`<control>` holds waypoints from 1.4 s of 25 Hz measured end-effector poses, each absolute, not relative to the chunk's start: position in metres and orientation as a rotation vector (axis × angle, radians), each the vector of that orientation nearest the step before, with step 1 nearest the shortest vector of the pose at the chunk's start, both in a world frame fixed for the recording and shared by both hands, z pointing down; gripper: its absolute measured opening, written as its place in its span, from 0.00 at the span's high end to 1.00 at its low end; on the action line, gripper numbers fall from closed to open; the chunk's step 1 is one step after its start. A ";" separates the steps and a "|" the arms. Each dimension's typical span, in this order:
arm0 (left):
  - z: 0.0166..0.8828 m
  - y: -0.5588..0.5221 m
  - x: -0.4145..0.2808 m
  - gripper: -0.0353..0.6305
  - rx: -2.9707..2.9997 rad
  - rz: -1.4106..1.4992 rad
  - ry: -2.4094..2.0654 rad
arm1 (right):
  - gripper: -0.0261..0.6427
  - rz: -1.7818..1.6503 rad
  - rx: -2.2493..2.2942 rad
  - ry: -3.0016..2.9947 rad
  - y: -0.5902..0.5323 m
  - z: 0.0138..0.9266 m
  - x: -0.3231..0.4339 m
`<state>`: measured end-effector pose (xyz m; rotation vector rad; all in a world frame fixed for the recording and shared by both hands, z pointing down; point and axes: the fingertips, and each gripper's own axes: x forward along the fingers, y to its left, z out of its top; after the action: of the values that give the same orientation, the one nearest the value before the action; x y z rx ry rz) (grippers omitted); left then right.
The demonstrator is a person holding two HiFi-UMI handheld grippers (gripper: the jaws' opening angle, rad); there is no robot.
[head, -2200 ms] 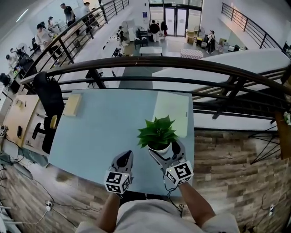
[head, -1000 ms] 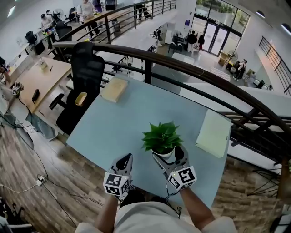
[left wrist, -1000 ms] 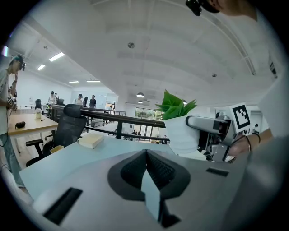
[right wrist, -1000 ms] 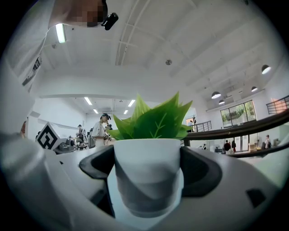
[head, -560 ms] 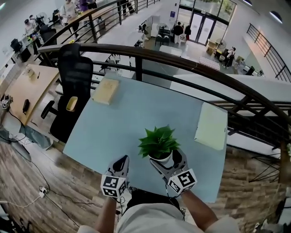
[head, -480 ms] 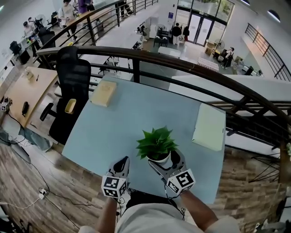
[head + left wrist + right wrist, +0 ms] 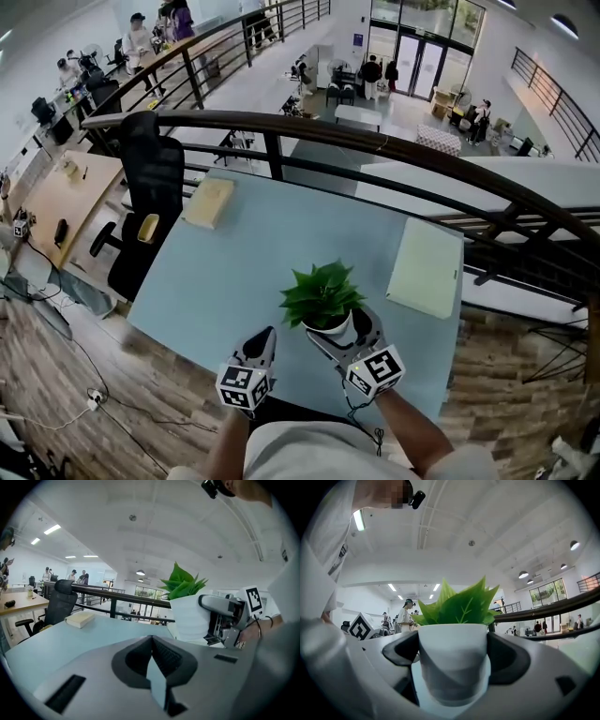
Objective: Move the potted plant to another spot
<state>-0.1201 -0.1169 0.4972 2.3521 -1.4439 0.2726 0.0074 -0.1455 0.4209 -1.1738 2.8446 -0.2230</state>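
Still pinching the potted plant by its white pot with the right gripper, close to the tabletop's near edge, right of middle. Hardly shifted since a moment ago. Left gripper pressed together, empty. Probably barely begun.

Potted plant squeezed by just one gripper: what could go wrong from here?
The right gripper alone clamps the potted plant by the smooth white pot's sides, so it might slip or tilt; the left gripper is shut and empty beside it. The plant is close to the table's near edge, so a slip could send it to the floor.
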 end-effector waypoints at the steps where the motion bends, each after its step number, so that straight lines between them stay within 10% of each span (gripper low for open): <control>1: 0.501 -0.118 -0.117 0.93 2.345 0.275 -1.443 | 0.28 -0.224 -1.173 2.846 -0.148 0.423 0.010; 16: 0.538 -0.112 -0.127 0.93 2.239 0.294 -1.473 | 0.28 -0.309 -1.130 2.929 -0.168 0.461 -0.007; 35: 0.578 -0.153 -0.317 0.93 2.051 0.300 -1.648 | 0.28 -0.402 -1.008 3.045 -0.250 0.517 -0.196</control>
<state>-0.3169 -0.1530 0.5776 2.0512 -1.6481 0.2999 -0.1957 -0.2502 0.5170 -1.0077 3.0446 -0.4019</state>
